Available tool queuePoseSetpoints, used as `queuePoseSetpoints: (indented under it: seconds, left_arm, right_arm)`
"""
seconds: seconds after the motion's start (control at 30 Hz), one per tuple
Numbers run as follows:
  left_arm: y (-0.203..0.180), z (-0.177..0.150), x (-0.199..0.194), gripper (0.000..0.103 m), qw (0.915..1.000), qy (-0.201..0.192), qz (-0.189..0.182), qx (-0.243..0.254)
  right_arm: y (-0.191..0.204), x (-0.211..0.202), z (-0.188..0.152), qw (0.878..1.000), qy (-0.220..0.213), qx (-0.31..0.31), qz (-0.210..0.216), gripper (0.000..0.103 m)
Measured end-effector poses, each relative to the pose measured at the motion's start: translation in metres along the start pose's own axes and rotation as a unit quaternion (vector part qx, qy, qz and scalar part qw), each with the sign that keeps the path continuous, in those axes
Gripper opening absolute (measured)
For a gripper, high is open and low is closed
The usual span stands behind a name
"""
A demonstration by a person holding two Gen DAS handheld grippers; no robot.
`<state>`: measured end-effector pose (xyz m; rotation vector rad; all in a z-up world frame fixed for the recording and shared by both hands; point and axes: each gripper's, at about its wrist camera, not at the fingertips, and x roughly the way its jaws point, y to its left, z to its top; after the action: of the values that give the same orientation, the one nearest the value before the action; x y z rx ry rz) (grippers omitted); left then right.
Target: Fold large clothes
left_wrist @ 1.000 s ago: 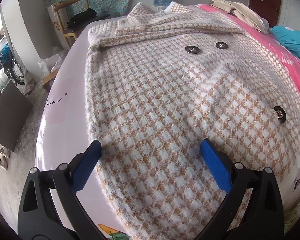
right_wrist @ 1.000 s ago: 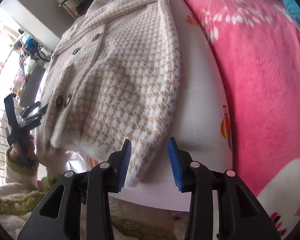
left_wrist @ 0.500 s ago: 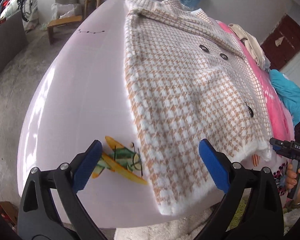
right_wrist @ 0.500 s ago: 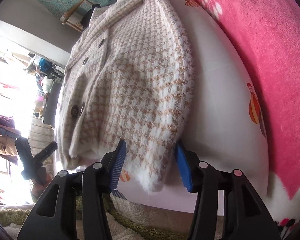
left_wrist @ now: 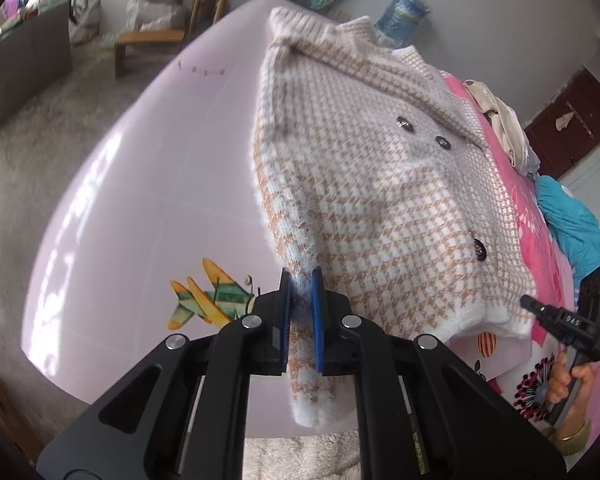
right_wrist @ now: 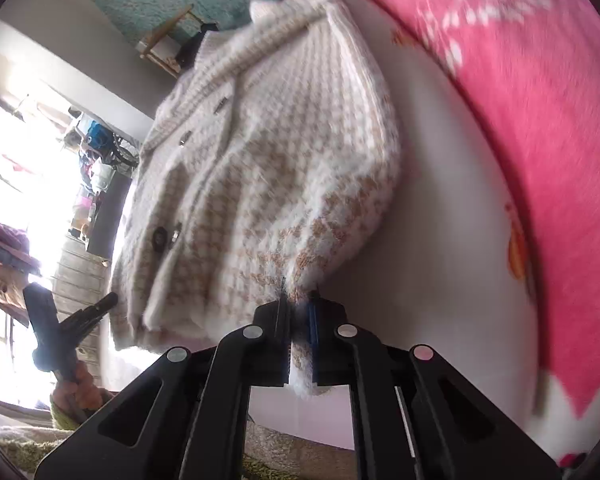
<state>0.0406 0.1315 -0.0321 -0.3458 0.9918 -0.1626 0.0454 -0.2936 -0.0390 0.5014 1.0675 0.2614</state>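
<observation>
Claws first: the left claw [left_wrist: 300, 312] is closed tight on the near left hem corner of the houndstooth coat [left_wrist: 380, 184], and the right claw [right_wrist: 298, 332] is pinched shut on the opposite hem corner, each with fuzzy fabric squeezed between its blue pads. That matched two-corner hold looks meant for lifting the bottom edge evenly and carrying it toward the collar, so the hem would fold over straight. One coat lies face up on the pale pink bed sheet [left_wrist: 140, 200] beside a pink blanket [right_wrist: 520, 100], with three dark buttons in the left wrist view.
</observation>
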Motion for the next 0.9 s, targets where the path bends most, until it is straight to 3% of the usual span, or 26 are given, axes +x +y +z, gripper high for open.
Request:
queuePoseSetpoints:
  seconds: [0.17,0.23,0.3,0.37,0.43,0.47,0.53,0.6,0.63,0.77,0.9]
  left_arm:
    - [-0.013,0.017,-0.065,0.005,0.9985,-0.027,-0.002,0.047]
    - [-0.013,0.016,-0.073,0.000,0.9972,-0.025,0.033,0.063]
    - [-0.001,0.009,-0.061,0.000,0.9956,0.000,0.070,0.062]
    - [0.020,-0.004,-0.033,0.000,0.9939,0.052,0.086,0.045]
    - [0.035,-0.014,-0.016,0.000,0.9939,0.080,0.072,0.022]
    - [0.038,-0.016,-0.014,0.000,0.9947,0.084,0.058,0.010]
    - [0.038,-0.017,-0.016,0.008,0.9961,0.085,0.019,-0.006]
    - [0.035,-0.019,-0.018,0.044,0.9969,0.076,-0.014,-0.015]
    - [0.033,-0.019,-0.016,0.053,0.9969,0.074,-0.021,-0.017]
    - [0.023,-0.023,0.011,0.053,0.9941,0.103,-0.021,-0.023]
    - [0.010,-0.029,0.022,0.051,0.9943,0.106,-0.012,-0.005]
  right_arm:
    - [0.032,-0.083,0.018,0.996,-0.056,-0.064,-0.025,0.006]
    - [0.037,-0.096,0.019,0.994,-0.056,-0.080,-0.047,0.006]
    - [0.027,-0.084,0.017,0.996,-0.029,-0.069,-0.056,0.006]
    - [0.003,-0.054,0.007,0.996,0.020,-0.047,-0.076,0.006]
    - [-0.018,-0.022,-0.003,0.992,0.060,-0.028,-0.111,0.006]
    - [-0.023,-0.018,-0.004,0.993,0.063,-0.014,-0.102,0.007]
    - [-0.023,-0.021,-0.003,0.995,0.056,-0.010,-0.085,0.009]
    - [-0.022,-0.025,-0.003,0.996,0.052,-0.012,-0.068,0.029]
    - [-0.022,-0.025,-0.003,0.996,0.053,-0.014,-0.066,0.033]
    - [-0.023,-0.017,-0.013,0.995,0.071,-0.002,-0.071,0.037]
    - [-0.031,-0.013,-0.022,0.997,0.071,0.026,-0.033,0.037]
